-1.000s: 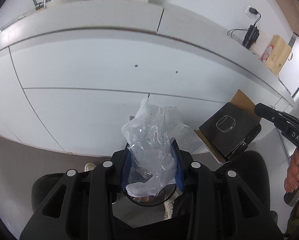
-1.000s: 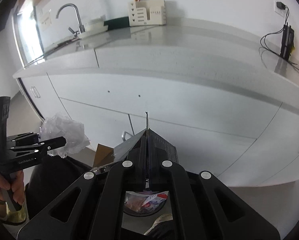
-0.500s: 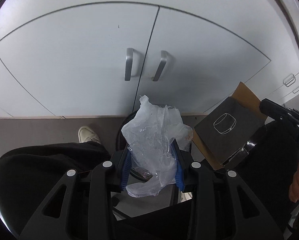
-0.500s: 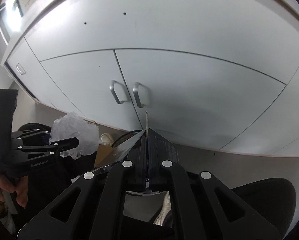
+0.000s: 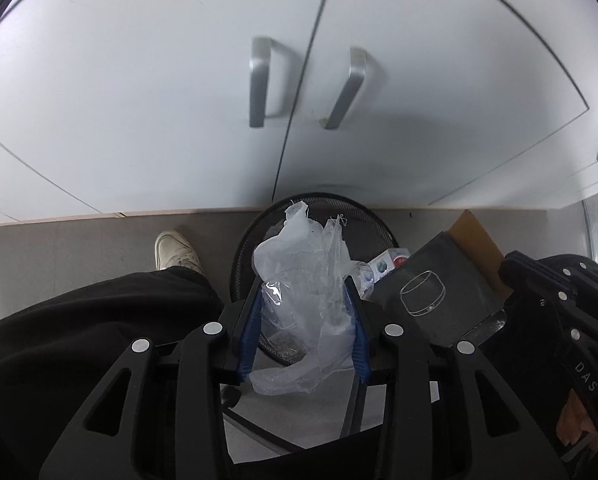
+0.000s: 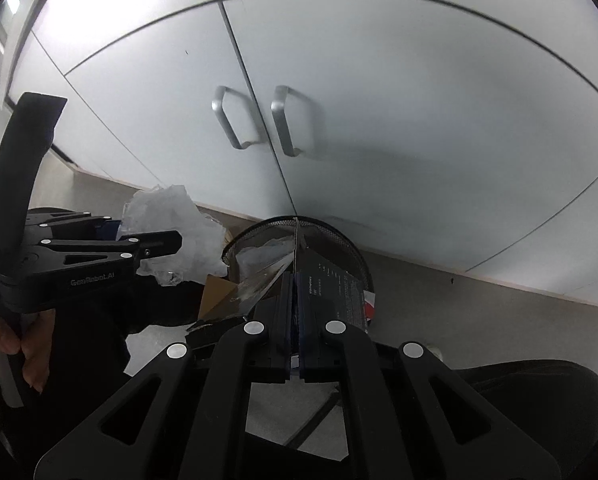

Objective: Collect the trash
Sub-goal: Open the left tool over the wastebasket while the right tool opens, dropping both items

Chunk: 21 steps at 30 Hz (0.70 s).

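My left gripper (image 5: 305,300) is shut on a crumpled clear plastic bag (image 5: 303,272) and holds it just above a black mesh waste bin (image 5: 327,204) on the floor. My right gripper (image 6: 295,284) is shut on a flattened black cardboard box (image 6: 331,292), held edge-on over the same bin (image 6: 339,240). In the left wrist view the box (image 5: 435,300) shows a drum outline and a brown inner flap, with the right gripper (image 5: 547,300) behind it. In the right wrist view the left gripper (image 6: 155,244) with the bag (image 6: 171,216) is at the left. The bin holds some packaging (image 5: 383,266).
White cabinet doors with two metal handles (image 5: 259,80) stand right behind the bin. The person's black trouser legs (image 5: 79,328) and a white shoe (image 5: 177,250) are to the left on the grey floor. Chair base legs (image 5: 259,432) lie below the grippers.
Both views have tilted down from the countertop to the cabinet doors and floor. The waste bin has come into view beneath both grippers. Both grips are unchanged.
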Motion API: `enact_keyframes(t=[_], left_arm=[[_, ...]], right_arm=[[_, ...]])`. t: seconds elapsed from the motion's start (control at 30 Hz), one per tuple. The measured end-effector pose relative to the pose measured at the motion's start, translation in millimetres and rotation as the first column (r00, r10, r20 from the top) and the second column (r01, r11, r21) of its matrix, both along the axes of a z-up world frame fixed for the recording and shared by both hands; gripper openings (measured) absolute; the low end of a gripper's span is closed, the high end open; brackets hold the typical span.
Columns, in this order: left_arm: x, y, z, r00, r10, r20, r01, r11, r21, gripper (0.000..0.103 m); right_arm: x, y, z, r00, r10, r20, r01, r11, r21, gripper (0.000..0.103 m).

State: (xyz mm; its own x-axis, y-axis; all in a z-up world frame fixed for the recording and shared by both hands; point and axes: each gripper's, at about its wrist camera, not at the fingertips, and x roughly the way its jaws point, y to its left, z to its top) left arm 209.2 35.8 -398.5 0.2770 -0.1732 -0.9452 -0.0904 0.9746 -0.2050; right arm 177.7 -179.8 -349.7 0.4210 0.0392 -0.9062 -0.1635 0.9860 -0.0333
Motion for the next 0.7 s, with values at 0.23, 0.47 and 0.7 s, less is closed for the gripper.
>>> enact_keyframes(t=[0.23,0.47,0.7], left_arm=[[8.8,0.6,-20.8,0.999,-0.023,-0.043,0.023,1.000,-0.005,0.048],[-7.7,14.2,-13.1,1.000,-0.028,0.011,0.029,0.999,-0.039,0.052],[-12.4,-0.2,-10.3,0.995,-0.085,0.055,0.089,0.994,-0.069,0.060]], right_arm=[[3.9,-2.9,-32.3,0.995,-0.024,-0.097,0.029,0.998,0.048,0.005],[-17.1,2.8,-29.6,0.994,-0.090,-0.061,0.093,0.994,0.051,0.023],[-60.2,-3.5,-24.8,0.987,-0.160,-0.017,0.160,0.986,0.038,0.027]])
